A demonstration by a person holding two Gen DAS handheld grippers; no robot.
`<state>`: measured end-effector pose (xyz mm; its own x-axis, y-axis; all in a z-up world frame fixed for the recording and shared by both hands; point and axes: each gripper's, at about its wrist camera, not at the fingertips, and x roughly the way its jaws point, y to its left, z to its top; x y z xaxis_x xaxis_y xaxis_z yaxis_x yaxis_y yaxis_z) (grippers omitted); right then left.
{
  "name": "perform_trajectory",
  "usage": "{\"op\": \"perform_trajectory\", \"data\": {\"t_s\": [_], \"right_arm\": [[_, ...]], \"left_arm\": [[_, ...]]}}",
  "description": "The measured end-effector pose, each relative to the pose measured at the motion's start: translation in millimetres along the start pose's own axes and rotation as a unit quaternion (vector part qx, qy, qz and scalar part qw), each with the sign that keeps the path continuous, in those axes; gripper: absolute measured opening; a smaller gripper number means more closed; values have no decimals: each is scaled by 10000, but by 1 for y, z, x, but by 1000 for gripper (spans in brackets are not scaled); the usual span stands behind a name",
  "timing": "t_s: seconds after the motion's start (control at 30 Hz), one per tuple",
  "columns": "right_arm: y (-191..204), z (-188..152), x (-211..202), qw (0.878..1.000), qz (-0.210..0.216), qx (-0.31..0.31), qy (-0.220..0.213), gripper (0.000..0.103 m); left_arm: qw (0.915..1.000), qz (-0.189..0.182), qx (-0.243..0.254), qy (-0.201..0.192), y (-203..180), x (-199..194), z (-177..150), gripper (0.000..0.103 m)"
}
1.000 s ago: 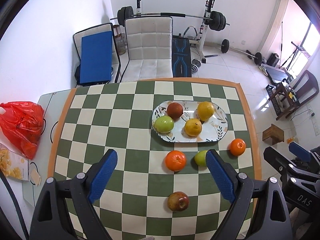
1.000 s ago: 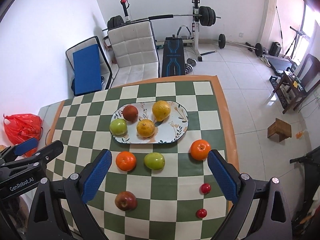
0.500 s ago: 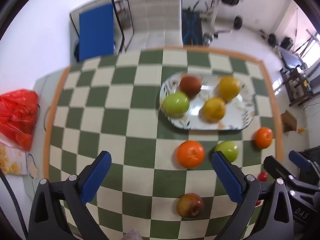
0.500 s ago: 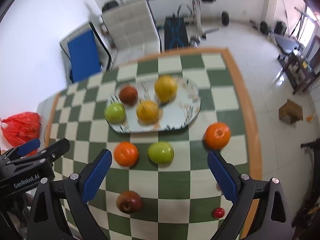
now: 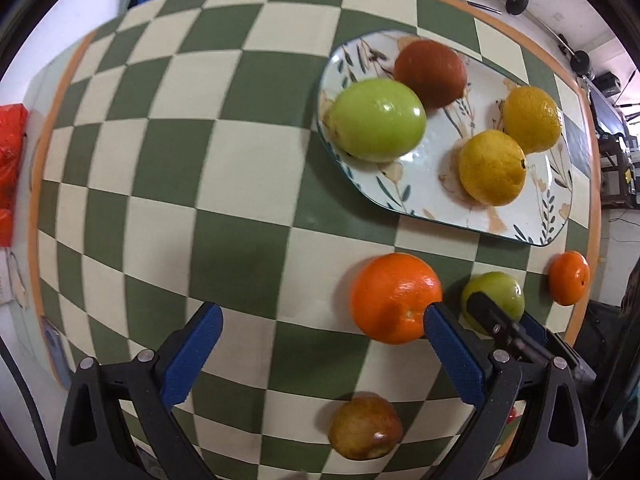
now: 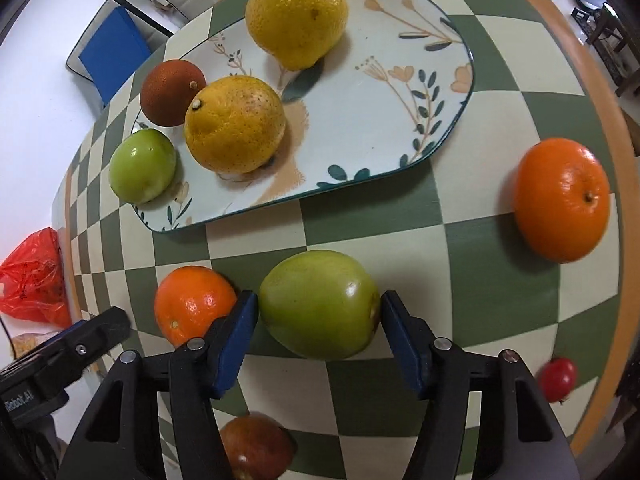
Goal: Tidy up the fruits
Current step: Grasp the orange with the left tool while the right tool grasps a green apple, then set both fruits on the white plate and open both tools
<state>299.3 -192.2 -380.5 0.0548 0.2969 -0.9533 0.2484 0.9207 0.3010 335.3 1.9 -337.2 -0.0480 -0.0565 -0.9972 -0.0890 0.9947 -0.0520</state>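
A flowered oval plate (image 5: 532,208) (image 6: 360,120) carries a green apple (image 5: 378,120), a dark red fruit (image 5: 430,68) and two yellow citrus fruits (image 5: 492,168). Loose on the checked cloth lie an orange (image 5: 396,298) (image 6: 192,300), a green apple (image 6: 320,304) (image 5: 496,292), a second orange (image 6: 560,200) and a red-green apple (image 5: 366,428). My left gripper (image 5: 322,312) points down, open wide, its right finger beside the near orange. My right gripper (image 6: 318,300) is closing on the loose green apple, pads at both its sides; the apple rests on the table.
A small red tomato (image 6: 558,378) lies near the table's right edge, which has an orange border (image 6: 592,92). A red plastic bag (image 6: 34,276) sits off the table's left side. A blue padded chair (image 6: 112,52) stands behind.
Both grippers have dropped close to the table. The right jaws have narrowed around the loose green apple. The left jaws have spread wider beside the near orange.
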Motion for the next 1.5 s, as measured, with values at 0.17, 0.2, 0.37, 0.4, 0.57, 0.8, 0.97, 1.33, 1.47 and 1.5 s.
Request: {"op": "perform_trajectory", "data": {"t_s": [0.17, 0.2, 0.37, 0.4, 0.57, 0.8, 0.97, 1.33, 1.47, 1.5], "right_arm": [[-13, -17, -5, 9999, -127, -94, 56, 63], [-17, -21, -7, 9999, -134, -69, 80, 63], [-26, -36, -7, 9998, -141, -29, 145, 63], [-25, -37, -6, 9998, -148, -19, 125, 63], [-16, -30, 1, 9998, -155, -74, 46, 63], [-4, -22, 16, 9994, -194, -282, 17, 60], [-10, -20, 2, 9996, -59, -268, -87, 60], [-9, 50, -54, 9962, 171, -127, -839, 60], [-13, 83, -44, 9970, 97, -149, -751, 60], [-13, 89, -40, 9973, 78, -159, -708, 60]], "left_arm": [[9993, -176, 212, 271, -18, 18, -4, 103], [9990, -171, 287, 296, -21, 22, -5, 103], [9965, -105, 749, 368, -43, 42, -10, 72], [9960, -219, 772, 387, -45, 45, -12, 63], [9948, 22, 1009, 164, -58, 43, -20, 63], [9955, 8, 942, 76, -48, 39, -31, 62], [9958, -240, 880, -80, -44, 9, -23, 62], [9964, -483, 683, -117, -56, -26, 49, 62], [9972, -436, 615, 16, -61, -13, 60, 62], [9975, -405, 577, 23, -60, -12, 60, 62]]}}
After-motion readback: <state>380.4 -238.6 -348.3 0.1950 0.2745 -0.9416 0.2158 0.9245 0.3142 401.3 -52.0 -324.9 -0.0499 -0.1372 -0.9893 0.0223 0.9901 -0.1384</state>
